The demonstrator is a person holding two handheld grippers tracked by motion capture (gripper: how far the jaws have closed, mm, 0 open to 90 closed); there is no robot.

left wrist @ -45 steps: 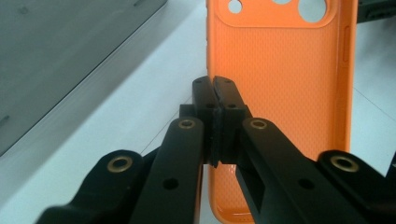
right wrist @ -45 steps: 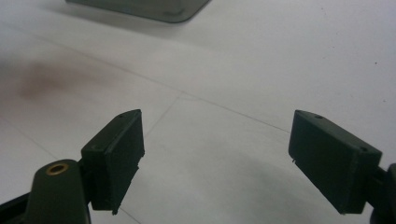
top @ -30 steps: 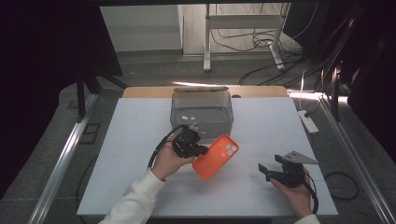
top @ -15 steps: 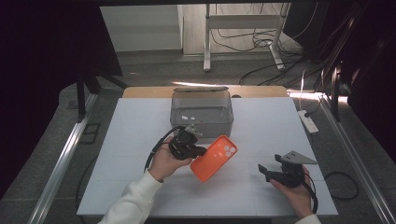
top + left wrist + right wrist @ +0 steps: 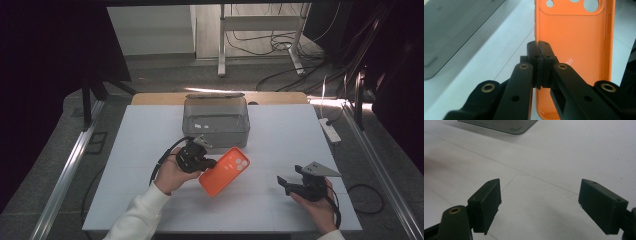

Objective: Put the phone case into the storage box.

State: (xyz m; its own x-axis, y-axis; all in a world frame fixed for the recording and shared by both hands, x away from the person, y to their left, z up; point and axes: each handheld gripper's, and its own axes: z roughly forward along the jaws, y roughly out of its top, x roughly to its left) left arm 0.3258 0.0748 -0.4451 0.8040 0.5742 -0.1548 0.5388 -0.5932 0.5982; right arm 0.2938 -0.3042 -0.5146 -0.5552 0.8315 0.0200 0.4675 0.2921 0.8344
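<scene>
High view, from the left: the left tool (image 5: 209, 162) is clamped on the near left edge of an orange phone case (image 5: 225, 171), which lies tilted just above the white bench (image 5: 135, 150), a little in front of the smoky translucent plastic box (image 5: 216, 119) with rounded corners. Left gripper view shows the black jaws pressed together on the case's rim, brass-ringed screw holes along each arm; the phone case (image 5: 574, 50) has a finely dotted, matte inner face, a raised rounded-rectangle camera panel with round cut-outs at its top, and slim button slots on its side wall. No brand or writing can be read on it; the box carries two small pale stickers too small to read. Farther right, the right tool (image 5: 286, 183) rests low over the bench, well apart from the case, its flat rectangular pads (image 5: 486, 205) spread wide with nothing between them. Against the frame half a second ago, the case and left tool have shifted slightly toward the person; the right tool has not moved.
</scene>
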